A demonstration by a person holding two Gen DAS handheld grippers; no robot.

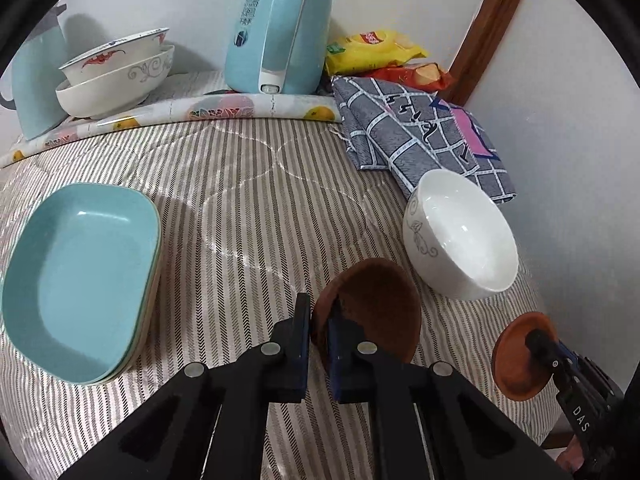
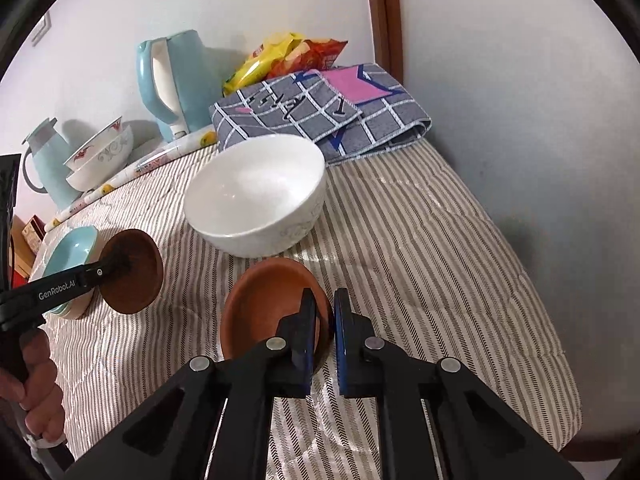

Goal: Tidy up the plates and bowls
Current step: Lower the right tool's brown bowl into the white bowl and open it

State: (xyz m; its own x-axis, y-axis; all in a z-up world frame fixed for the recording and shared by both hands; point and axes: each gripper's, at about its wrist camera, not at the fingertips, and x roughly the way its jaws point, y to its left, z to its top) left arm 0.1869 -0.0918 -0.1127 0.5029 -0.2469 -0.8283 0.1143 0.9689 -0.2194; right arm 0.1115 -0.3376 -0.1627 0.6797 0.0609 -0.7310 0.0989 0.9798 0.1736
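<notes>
On the striped tablecloth [image 1: 248,200], stacked blue square plates [image 1: 80,280] lie far left of both claws, and a white bowl [image 2: 256,192] stands just ahead of them. The left gripper [image 1: 320,320] pinches the rim of a dark brown saucer [image 1: 372,304], held tilted above the cloth. The right gripper [image 2: 322,320] clamps the rim of an orange-brown saucer [image 2: 264,300], just short of the white bowl.

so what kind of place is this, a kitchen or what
Probably a home rather than a proper kitchen: a table under a striped quilted cloth in a wall corner, with a blue electric kettle, snack bags and stacked patterned bowls along the back.
</notes>
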